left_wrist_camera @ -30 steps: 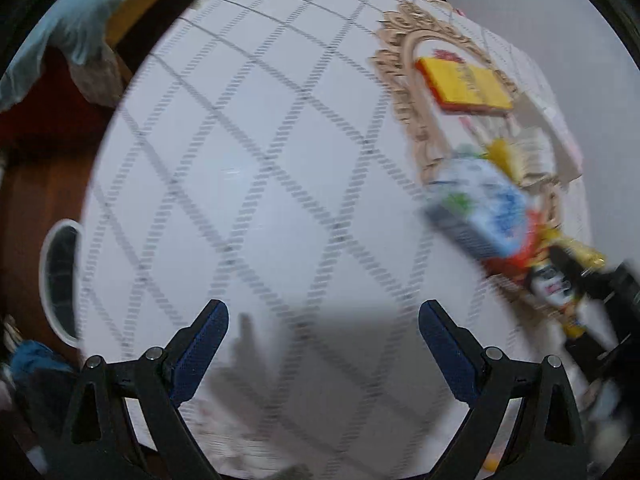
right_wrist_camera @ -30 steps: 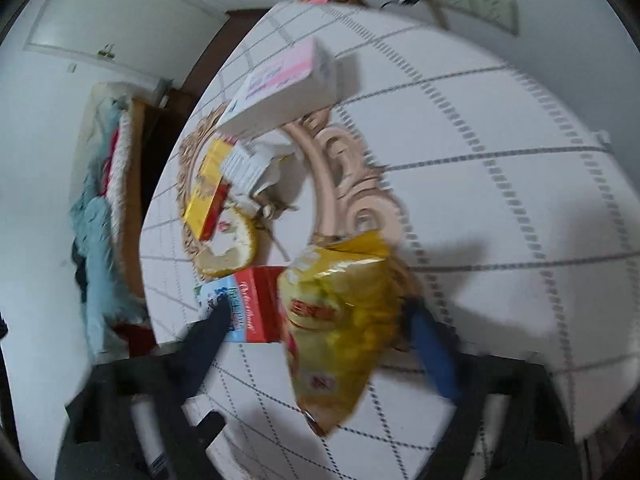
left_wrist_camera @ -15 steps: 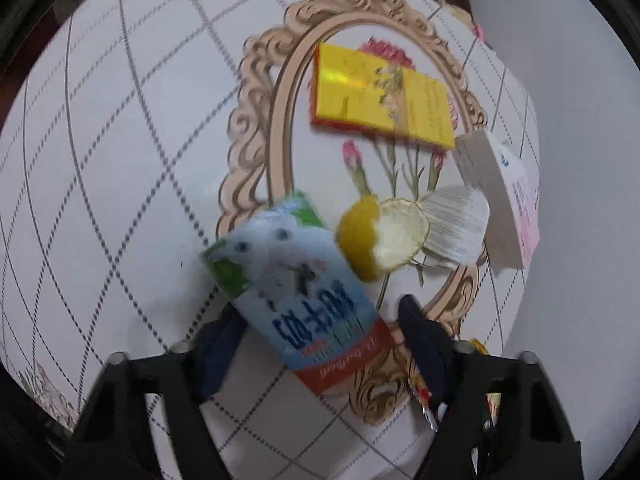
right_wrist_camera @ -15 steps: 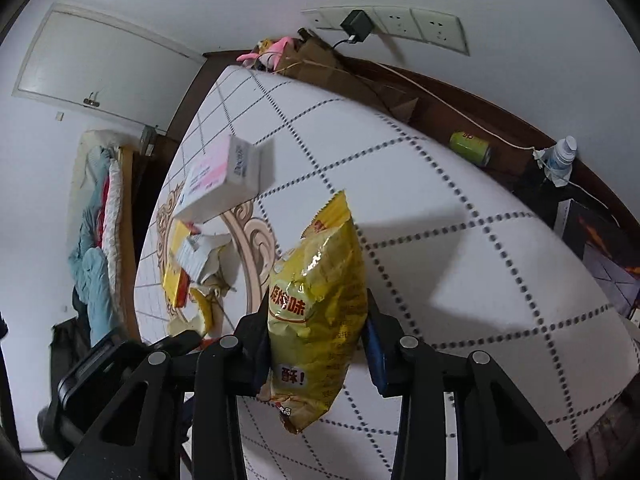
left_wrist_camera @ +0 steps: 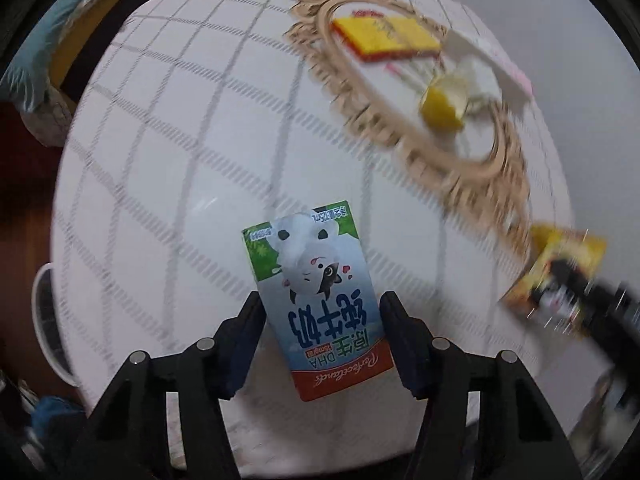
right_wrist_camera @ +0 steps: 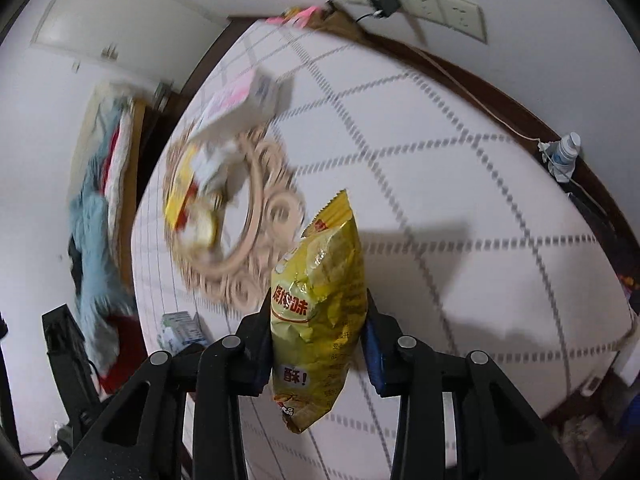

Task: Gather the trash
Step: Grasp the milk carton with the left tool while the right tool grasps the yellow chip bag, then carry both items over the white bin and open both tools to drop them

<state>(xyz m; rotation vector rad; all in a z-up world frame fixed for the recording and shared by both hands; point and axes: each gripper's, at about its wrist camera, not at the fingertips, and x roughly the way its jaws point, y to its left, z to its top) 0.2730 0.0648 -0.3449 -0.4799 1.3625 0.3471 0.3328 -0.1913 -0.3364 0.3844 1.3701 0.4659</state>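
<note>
Trash first, left wrist view: the blue-and-white milk carton with a cow print and red base [left_wrist_camera: 320, 300] now sits between the jaws of your left gripper [left_wrist_camera: 322, 340], where half a second ago it was lying on the bench with the jaws only reaching around it. Jaws are drawn in onto its two sides, so it reads as gripped and lifted off the white grid-patterned bench cloth [left_wrist_camera: 180, 140]. That means one item is secured and ready to go to wherever you're collecting; no bin shows in either view. Left on the bench inside the tan ornate printed frame [left_wrist_camera: 472, 160]: a flat yellow packet with red edge [left_wrist_camera: 388, 38], a yellow fruit peel [left_wrist_camera: 444, 104], and a white-and-pink box [left_wrist_camera: 500, 64], all blurred. The other gripper and its bag show as a smear at the right edge.

Right wrist view: the crinkled yellow snack bag with red lettering [right_wrist_camera: 320, 304] is pinched between the jaws of your right gripper [right_wrist_camera: 318, 344], jaws nearly together on the middle of the bag, which hangs clear of the bench, same as half a second ago but farther from the frame. Both hands are loaded, so the remaining pile needs a second trip, by my judgement.
</note>
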